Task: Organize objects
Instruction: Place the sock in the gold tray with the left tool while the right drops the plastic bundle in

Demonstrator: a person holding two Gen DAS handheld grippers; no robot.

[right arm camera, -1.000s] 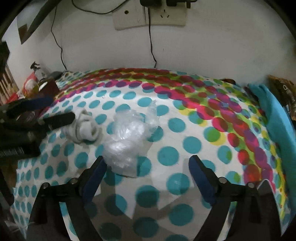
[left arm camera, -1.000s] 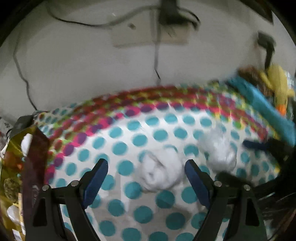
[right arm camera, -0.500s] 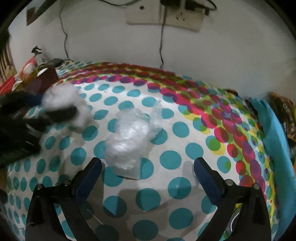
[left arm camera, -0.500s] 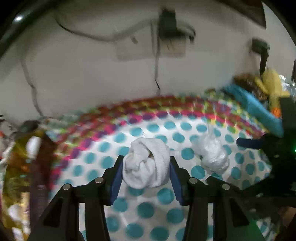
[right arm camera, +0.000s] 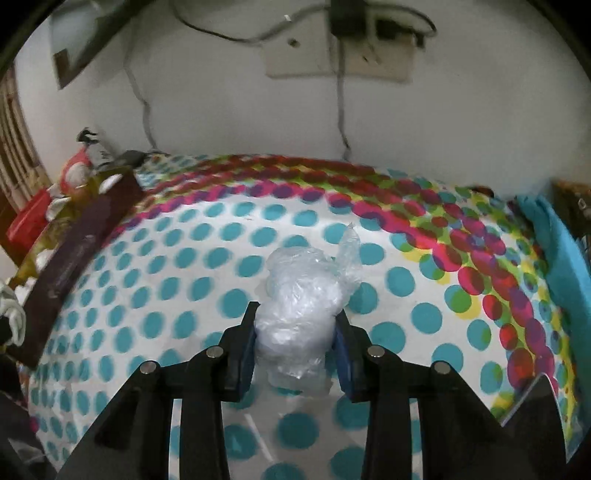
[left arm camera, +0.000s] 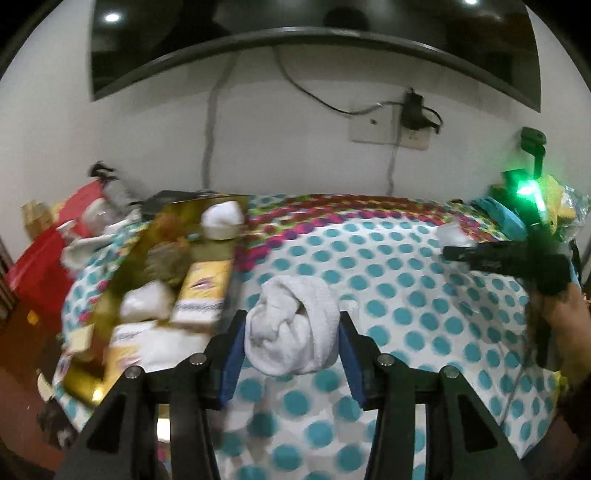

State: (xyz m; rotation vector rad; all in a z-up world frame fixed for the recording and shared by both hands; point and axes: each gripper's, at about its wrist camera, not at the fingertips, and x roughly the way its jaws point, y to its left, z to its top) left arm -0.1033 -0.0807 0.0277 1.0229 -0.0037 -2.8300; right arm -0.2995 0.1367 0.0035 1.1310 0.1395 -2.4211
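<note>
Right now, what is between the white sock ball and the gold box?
Nothing but dotted cloth in the left wrist view, between the sock ball, in the left tongs, and the gold box.

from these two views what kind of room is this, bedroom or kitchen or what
Most likely a bedroom or other lived-in home room. A polka-dot sheet covers a soft surface, a wall socket has a charger plugged in, and a dark screen hangs above. The grippers hold a rolled white sock and a plastic-wrapped bundle.
</note>
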